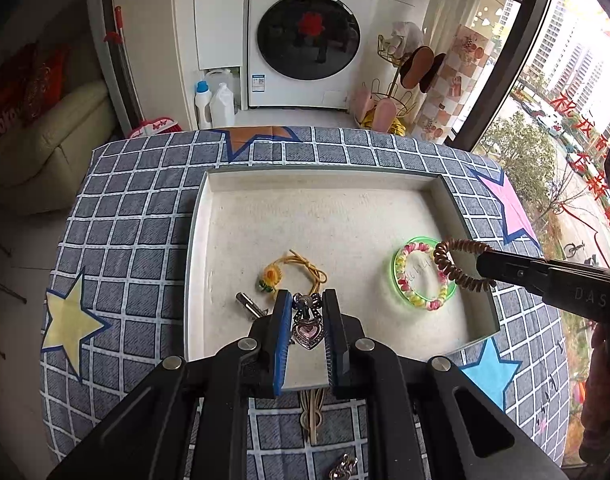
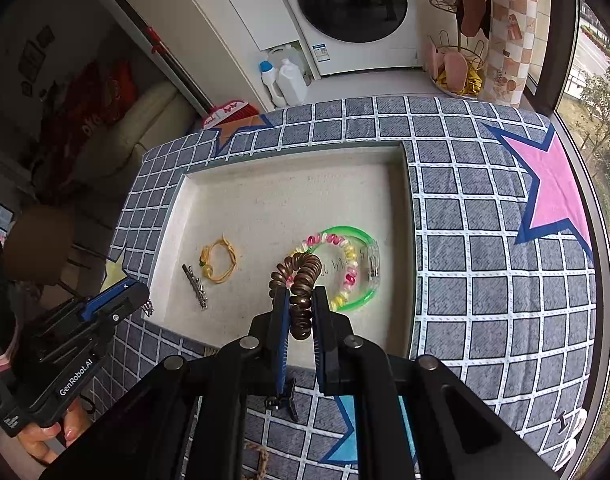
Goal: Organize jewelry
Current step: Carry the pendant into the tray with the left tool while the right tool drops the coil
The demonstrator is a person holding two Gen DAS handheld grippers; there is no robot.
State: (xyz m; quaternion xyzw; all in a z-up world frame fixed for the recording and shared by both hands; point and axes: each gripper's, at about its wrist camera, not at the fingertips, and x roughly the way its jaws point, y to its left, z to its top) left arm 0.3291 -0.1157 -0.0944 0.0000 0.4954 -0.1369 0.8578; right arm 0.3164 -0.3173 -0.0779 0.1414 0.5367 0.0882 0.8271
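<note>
A white tray (image 1: 209,216) lies on the checked cloth; it also shows in the right wrist view (image 2: 401,184). In it lie a yellow cord bracelet (image 1: 301,268) (image 2: 221,260), a metal hair clip (image 1: 251,306) (image 2: 195,286), and a green bangle (image 1: 397,276) (image 2: 365,296) with a pastel coil tie (image 1: 421,300) (image 2: 345,276). My left gripper (image 1: 308,304) is shut on a heart pendant charm (image 1: 307,330) over the tray's near edge. My right gripper (image 2: 301,298) is shut on a brown spiral hair tie (image 2: 299,280) (image 1: 457,264) beside the bangle.
On the cloth near me lie a beige hair clip (image 1: 313,412), a silver chain piece (image 1: 343,468), a black claw clip (image 2: 283,398) and a braided piece (image 2: 259,460). Beyond the table stand a washing machine (image 1: 309,36), detergent bottles (image 1: 215,104) and a shoe rack (image 1: 401,80).
</note>
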